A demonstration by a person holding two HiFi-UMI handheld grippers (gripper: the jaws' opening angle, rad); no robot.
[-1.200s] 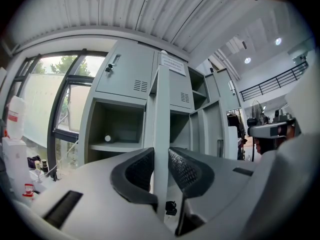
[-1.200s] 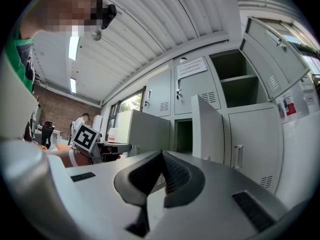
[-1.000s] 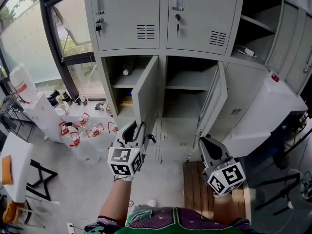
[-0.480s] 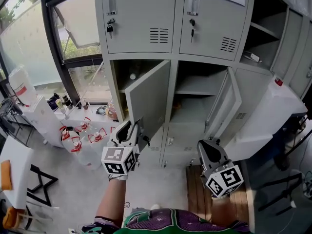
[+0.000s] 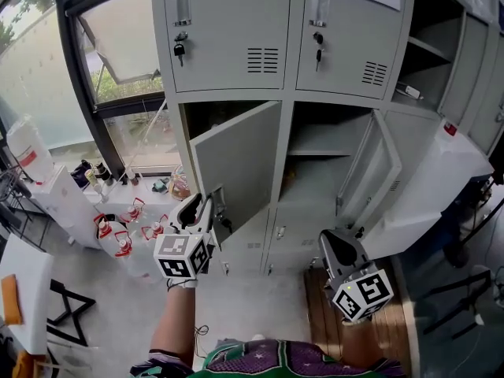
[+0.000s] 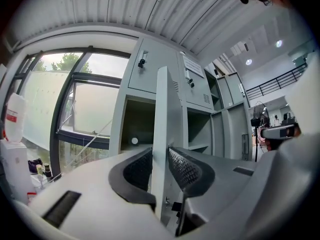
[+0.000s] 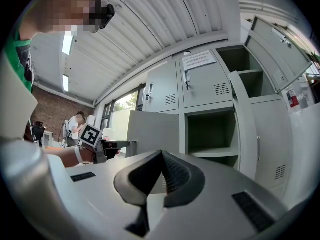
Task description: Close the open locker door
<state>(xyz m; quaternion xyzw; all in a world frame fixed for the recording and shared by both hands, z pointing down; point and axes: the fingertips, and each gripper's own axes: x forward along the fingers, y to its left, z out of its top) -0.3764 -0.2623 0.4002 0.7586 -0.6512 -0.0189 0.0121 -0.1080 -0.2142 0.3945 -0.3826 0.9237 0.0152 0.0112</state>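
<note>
While the left gripper clamped its jaws on the free edge of the locker door, half-open at the left middle bay of the locker, a steady push along its hinge arc seemed wisest; the right gripper had its jaws closed, empty.

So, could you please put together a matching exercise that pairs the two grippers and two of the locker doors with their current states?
Things:
1. left gripper
2. right gripper
3. upper left locker door
4. right open door

States:
A. closed, with keys hanging on it
B. jaws together, nothing between them
C. standing ajar, no gripper on it
D. jaws clamped on the edge of the left open door

Pairs: 1-D, 2-B, 3-A, 4-C
</note>
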